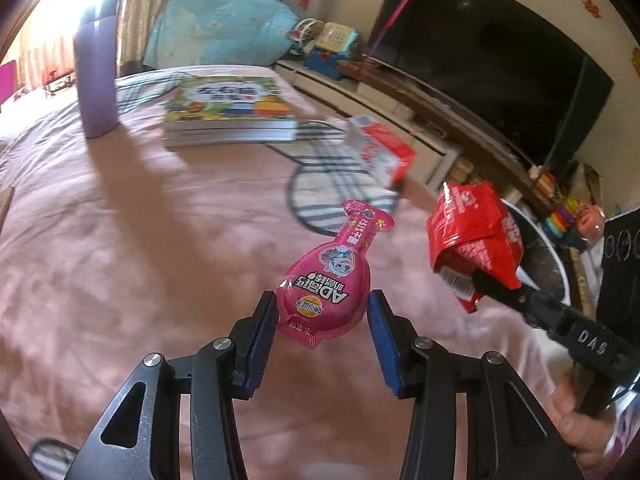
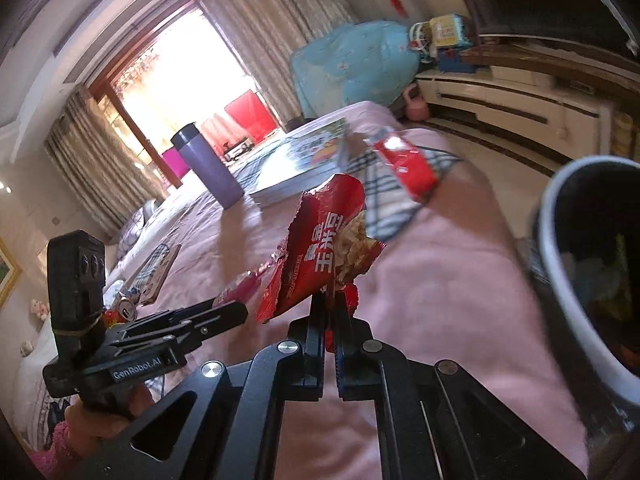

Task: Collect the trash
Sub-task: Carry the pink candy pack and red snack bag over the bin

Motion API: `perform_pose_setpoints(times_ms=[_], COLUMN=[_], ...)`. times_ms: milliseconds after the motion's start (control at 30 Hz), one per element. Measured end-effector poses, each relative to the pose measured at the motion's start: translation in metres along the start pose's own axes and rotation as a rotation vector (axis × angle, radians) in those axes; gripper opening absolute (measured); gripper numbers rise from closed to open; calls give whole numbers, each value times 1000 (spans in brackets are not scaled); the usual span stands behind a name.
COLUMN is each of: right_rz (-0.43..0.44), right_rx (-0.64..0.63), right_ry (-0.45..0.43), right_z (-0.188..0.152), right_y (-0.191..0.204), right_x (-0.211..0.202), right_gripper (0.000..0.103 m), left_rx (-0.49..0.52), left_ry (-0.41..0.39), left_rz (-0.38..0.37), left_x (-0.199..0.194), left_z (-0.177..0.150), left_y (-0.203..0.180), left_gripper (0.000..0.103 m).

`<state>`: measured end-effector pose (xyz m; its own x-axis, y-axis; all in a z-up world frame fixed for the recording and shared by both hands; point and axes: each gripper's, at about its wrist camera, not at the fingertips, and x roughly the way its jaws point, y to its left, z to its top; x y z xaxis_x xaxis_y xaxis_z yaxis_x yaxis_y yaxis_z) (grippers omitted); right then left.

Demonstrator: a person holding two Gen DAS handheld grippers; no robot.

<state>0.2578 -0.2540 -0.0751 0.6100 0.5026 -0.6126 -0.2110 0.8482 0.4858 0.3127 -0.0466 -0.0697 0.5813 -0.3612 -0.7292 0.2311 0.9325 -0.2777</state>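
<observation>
Left gripper [image 1: 322, 306] sits at 6 o'clock in the left wrist view, its 2 blue pads [image 1: 264, 340] pressed on the wide end of a pink candy wrapper [image 1: 334, 280], which sticks up off the pink bedspread [image 1: 120, 240]. Right gripper [image 2: 330, 300] fills 6 o'clock in the right wrist view, jaws together and clamped on a torn red snack bag [image 2: 324, 248] held above the bed. From the left view that same bag hangs at 3 o'clock, pinched at its barcode end. A red-and-white carton [image 1: 380, 152] is blurred at 1 o'clock, and I cannot tell whether it touches the bedspread. A stack of books [image 1: 228, 112] lies at 12 o'clock, with a purple tumbler [image 1: 96, 80] upright at 11 o'clock beside it. A dark trash bin [image 2: 560, 264] with a white rim is at 3 o'clock in the right view, just beside the bed edge, scraps visible inside.
</observation>
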Motion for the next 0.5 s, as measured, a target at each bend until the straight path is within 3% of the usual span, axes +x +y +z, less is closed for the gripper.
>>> perform_pose_setpoints(times_ms=[500], right_rz=[-47], right_rx=[75], right_ry=[-87], right_z=[-11], right_y=[-35], right_x=[-55], right_gripper=[3], left_rx=[65], left_ry=[-3], left_rz=[-74], left_x=[-5], left_z=[-5], left_y=[-67], left_gripper=[44])
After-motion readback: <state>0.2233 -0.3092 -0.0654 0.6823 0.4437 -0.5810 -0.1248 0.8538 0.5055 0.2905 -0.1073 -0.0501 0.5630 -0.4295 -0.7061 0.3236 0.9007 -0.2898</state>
